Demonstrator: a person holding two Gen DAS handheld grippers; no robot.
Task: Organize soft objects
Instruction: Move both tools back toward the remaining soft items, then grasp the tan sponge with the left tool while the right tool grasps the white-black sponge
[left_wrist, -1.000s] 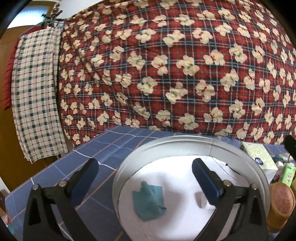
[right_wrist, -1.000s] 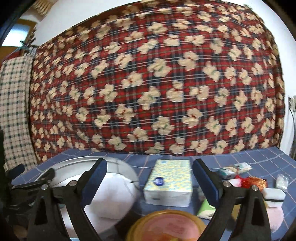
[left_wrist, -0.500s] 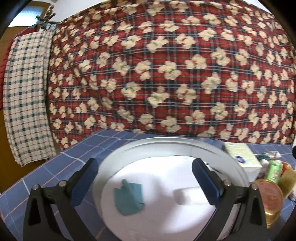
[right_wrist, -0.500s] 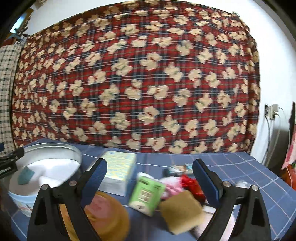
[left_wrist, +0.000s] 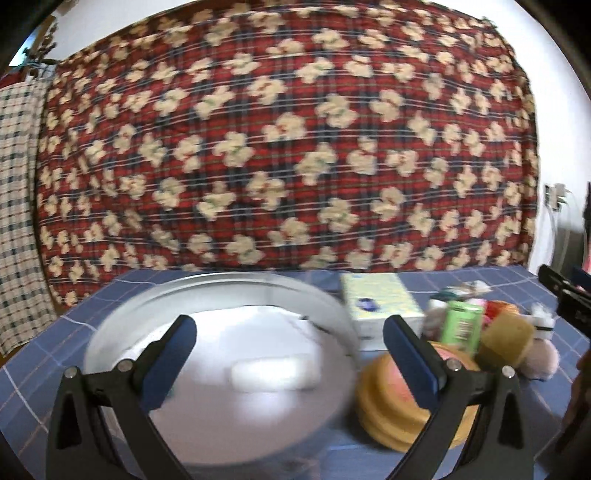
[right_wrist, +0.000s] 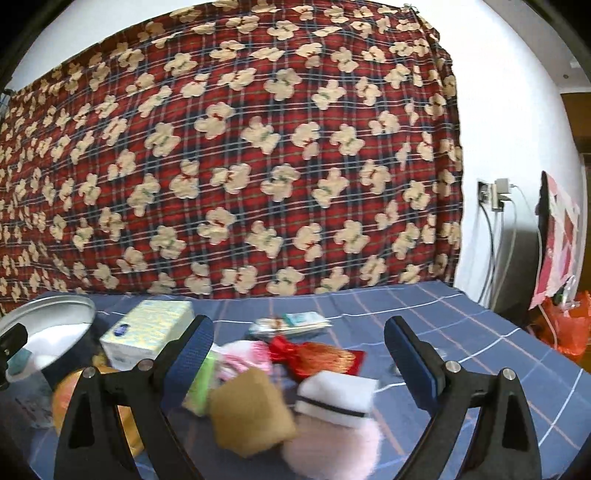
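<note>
Over metal basin (left_wrist: 221, 291): left tongs (left_wrist: 290, 354) open, empty. Right tongs (right_wrist: 297, 350) open above tan sponge (right_wrist: 251, 413), white sponge (right_wrist: 336, 397).

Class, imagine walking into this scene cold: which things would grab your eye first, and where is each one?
The red plaid blanket patterned with cream bears fills the whole backdrop. On the blue checked tablecloth, a round metal tub sits at the left, and a jumble of soft things, including a tan sponge, lies to its right.

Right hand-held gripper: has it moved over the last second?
Yes. The right hand-held gripper has swung rightward: the tissue box, earlier centred between its fingers, now sits at left.
</note>
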